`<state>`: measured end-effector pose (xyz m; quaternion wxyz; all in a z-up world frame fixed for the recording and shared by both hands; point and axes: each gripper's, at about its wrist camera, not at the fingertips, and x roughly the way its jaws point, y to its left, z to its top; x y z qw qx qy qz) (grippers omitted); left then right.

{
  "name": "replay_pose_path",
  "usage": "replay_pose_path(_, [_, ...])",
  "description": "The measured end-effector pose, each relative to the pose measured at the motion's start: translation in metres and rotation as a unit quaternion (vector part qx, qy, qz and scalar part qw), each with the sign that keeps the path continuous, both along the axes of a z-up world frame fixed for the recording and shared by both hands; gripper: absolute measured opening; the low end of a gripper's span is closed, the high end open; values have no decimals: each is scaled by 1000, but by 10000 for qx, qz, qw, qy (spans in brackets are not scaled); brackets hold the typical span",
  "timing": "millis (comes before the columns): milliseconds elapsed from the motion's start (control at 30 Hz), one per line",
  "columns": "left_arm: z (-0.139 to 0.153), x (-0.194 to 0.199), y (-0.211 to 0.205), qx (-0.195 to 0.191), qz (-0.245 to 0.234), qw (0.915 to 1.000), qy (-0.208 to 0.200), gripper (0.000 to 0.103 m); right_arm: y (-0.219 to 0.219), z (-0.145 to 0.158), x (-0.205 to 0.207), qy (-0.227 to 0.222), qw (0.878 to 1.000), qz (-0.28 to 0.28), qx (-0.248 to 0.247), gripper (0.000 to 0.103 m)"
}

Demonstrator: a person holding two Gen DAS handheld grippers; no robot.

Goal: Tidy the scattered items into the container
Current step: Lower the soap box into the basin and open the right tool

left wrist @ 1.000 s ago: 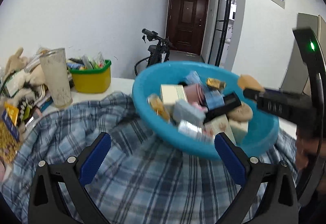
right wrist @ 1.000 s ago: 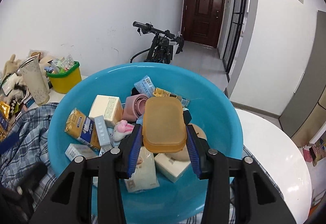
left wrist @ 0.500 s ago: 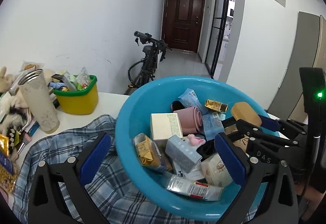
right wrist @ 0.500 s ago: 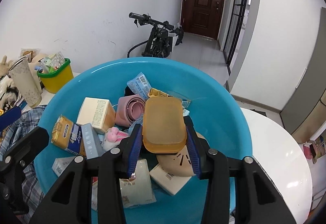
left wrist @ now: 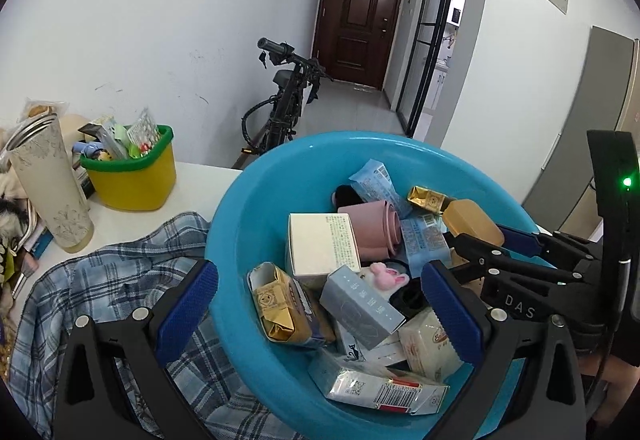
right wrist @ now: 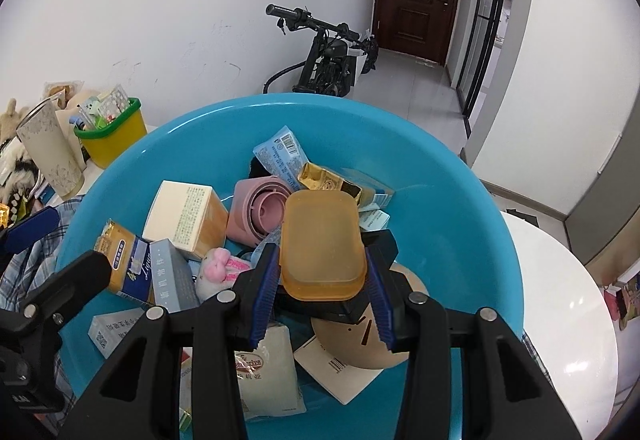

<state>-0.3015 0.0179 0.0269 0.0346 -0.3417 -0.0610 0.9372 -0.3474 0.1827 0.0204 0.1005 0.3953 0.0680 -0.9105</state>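
A round blue basin (left wrist: 236, 208) (right wrist: 440, 208) on the table holds several items: boxes, snack packets, a pink cup (left wrist: 372, 228) and a small pink plush (right wrist: 220, 264). Over its middle, my right gripper (right wrist: 322, 280) (left wrist: 480, 238) is shut on an orange translucent box (right wrist: 320, 244) (left wrist: 472, 218), which hangs just above the pile. My left gripper (left wrist: 318, 314) is open with nothing held. One of its fingers is over the plaid shirt, the other over the basin's inside, so the near rim lies between them. Its fingers (right wrist: 30, 230) show at the left of the right wrist view.
A blue plaid shirt (left wrist: 100, 280) lies under and to the left of the basin. Behind it stand a yellow bin with a green rim (left wrist: 128, 180) and a tall patterned cup (left wrist: 48, 184). White tabletop (right wrist: 560, 300) shows at the right. A bicycle (left wrist: 280, 108) leans by the wall.
My left gripper has moved in to the basin, which now fills its view and sits between its fingers. The right gripper has sunk a little with the orange box, still shut on it.
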Motion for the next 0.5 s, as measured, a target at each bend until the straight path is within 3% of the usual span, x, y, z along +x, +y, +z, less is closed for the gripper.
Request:
replay_pose_path(367, [-10, -2, 2, -100, -119, 9998, -118, 103, -4, 0, 1, -34, 9999, 129, 30, 41])
replay_pose_path(433, [-9, -1, 2, -106, -126, 9998, -96, 103, -3, 0, 2, -44, 9999, 114, 17, 46])
replay_pose_path(500, [-8, -1, 2, -98, -121, 9998, -93, 103, -1, 1, 4, -85, 9999, 142, -44, 63])
